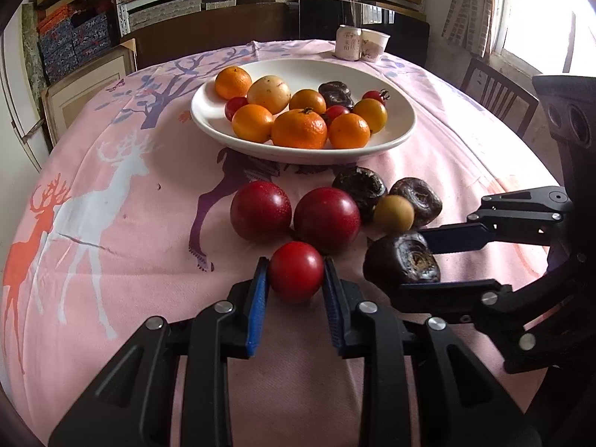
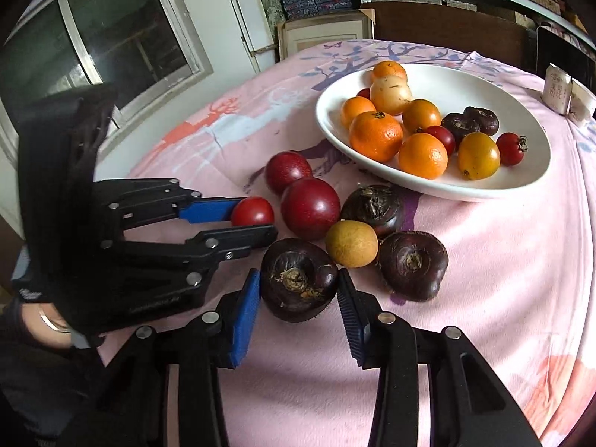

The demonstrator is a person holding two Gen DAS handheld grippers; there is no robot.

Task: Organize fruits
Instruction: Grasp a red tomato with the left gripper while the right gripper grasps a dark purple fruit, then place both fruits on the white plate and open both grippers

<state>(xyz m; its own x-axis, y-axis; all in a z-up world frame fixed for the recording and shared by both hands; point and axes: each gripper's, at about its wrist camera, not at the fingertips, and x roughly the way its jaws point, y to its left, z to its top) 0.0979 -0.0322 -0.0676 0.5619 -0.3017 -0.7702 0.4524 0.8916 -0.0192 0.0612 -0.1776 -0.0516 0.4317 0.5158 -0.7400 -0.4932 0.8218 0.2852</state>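
Behind the left gripper (image 2: 257, 219), the small red tomato (image 2: 252, 211) sits half hidden

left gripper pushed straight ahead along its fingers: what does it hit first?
The left gripper is already shut on a small red tomato. Pushed on, that tomato would likely meet the large dark-red round fruit just behind it first; the gap looks slight, depth unclear.

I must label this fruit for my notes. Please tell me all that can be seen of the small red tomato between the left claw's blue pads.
The small red tomato is round, smooth and glossy, with a light highlight on top; no stem or leaf shows. It sits low on the pink tablecloth, nearest the camera among the loose fruit. The left claw is shut on it, one blue pad pressing each side. Just behind it lies a larger dark red fruit; whether they touch, I cannot tell.
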